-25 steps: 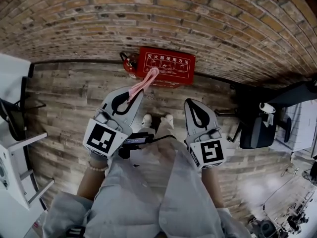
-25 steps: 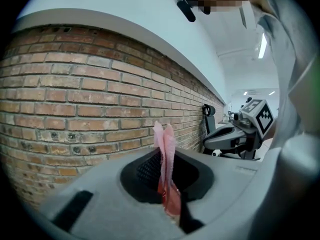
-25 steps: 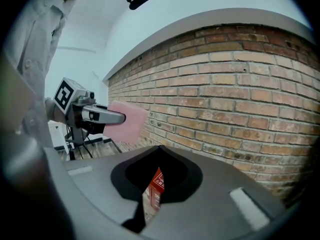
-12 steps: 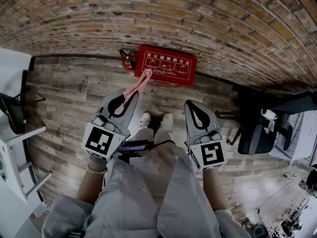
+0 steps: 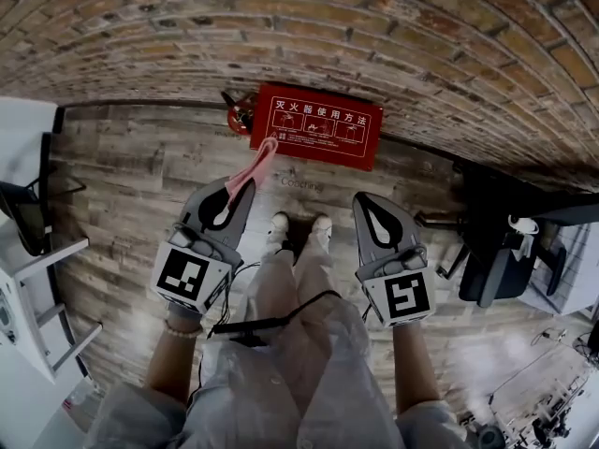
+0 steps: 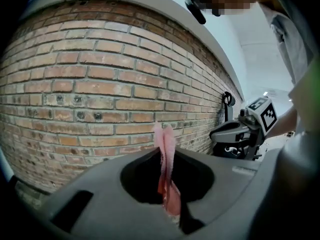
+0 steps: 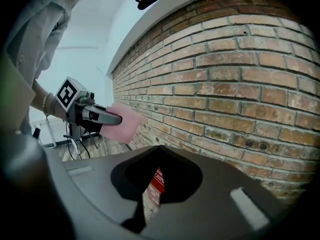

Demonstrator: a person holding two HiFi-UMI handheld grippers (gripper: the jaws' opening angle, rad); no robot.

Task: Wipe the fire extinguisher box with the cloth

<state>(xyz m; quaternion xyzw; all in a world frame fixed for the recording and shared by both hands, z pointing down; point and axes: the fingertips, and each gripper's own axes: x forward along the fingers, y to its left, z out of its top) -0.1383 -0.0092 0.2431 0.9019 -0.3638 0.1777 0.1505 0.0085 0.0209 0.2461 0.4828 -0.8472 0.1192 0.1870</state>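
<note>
The red fire extinguisher box [image 5: 318, 124] with white print stands on the wooden floor against the brick wall; a strip of it [image 7: 157, 181] shows through the right gripper's opening. My left gripper [image 5: 245, 185] is shut on a pink cloth [image 5: 255, 168], whose free end reaches the box's lower left corner. In the left gripper view the cloth [image 6: 165, 159] stands upright, pinched between the jaws of the left gripper [image 6: 163, 151]. My right gripper [image 5: 367, 198] hangs shut and empty, short of the box. From the right gripper [image 7: 160, 147], the left gripper [image 7: 87, 113] and cloth [image 7: 124, 123] show at left.
A red fire extinguisher [image 5: 240, 112] stands left of the box. A black office chair [image 5: 491, 251] is at the right, white furniture [image 5: 23, 279] at the left. The person's feet [image 5: 298, 224] stand on the wooden floor [image 5: 131, 181] between the grippers. The brick wall [image 5: 374, 45] rises behind the box.
The box has grown larger in the head view. The cloth's end has drifted left, from the box's front to its lower left corner. The feet have shifted. The right gripper holds its place.
</note>
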